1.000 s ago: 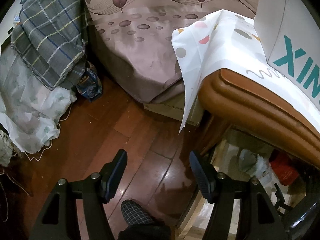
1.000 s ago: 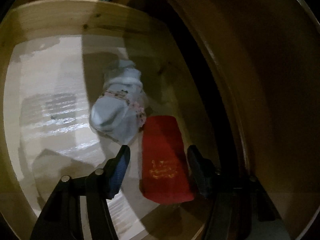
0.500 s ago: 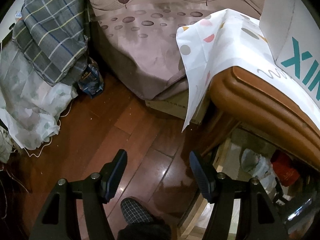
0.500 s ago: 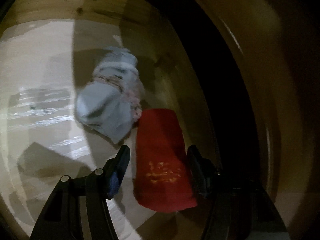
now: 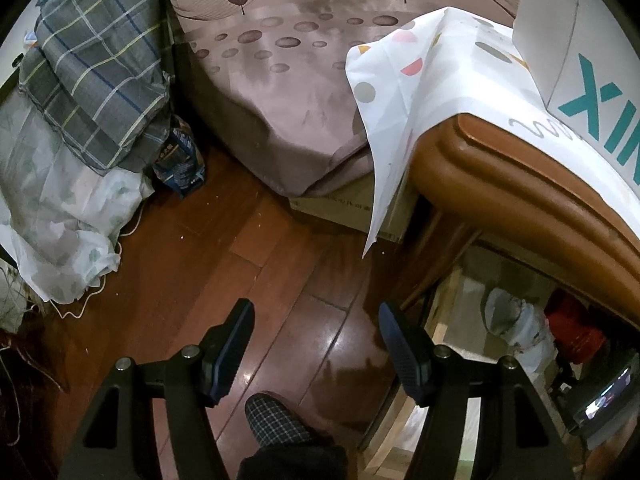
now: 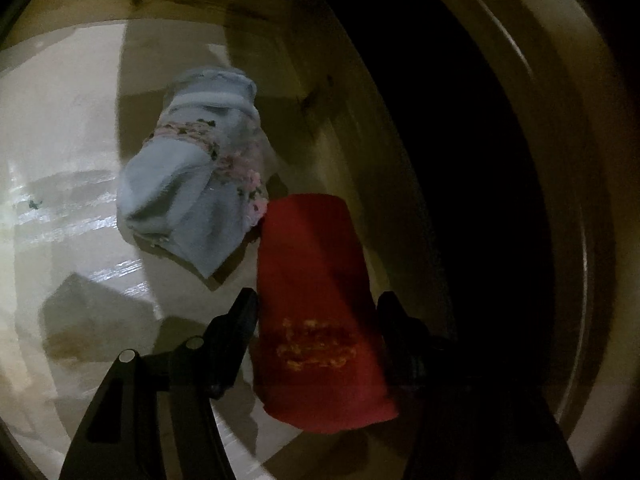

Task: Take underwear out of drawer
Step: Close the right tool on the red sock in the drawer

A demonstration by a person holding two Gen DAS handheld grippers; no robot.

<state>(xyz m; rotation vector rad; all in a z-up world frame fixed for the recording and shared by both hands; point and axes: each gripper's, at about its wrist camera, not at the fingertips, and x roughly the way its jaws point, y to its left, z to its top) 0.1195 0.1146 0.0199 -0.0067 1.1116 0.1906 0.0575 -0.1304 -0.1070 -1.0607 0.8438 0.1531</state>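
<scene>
Red folded underwear (image 6: 316,304) touching pale-blue floral underwear (image 6: 192,196) in drawer (image 6: 60,120).

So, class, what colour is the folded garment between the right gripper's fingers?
Red, with yellow embroidery; right wrist view shows it best.

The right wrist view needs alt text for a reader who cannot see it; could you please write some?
The open right gripper straddles a folded red garment lying in a dim wooden drawer. A pale blue floral bundle lies beside it.

The dark recess to the right of the pale wooden drawer (image 6: 280,92) shows no detail, the folded red cloth item (image 6: 316,320) hides the floor between the right gripper (image 6: 316,312) fingers, and the teal-lettered white box (image 5: 592,52) is cut off.
</scene>
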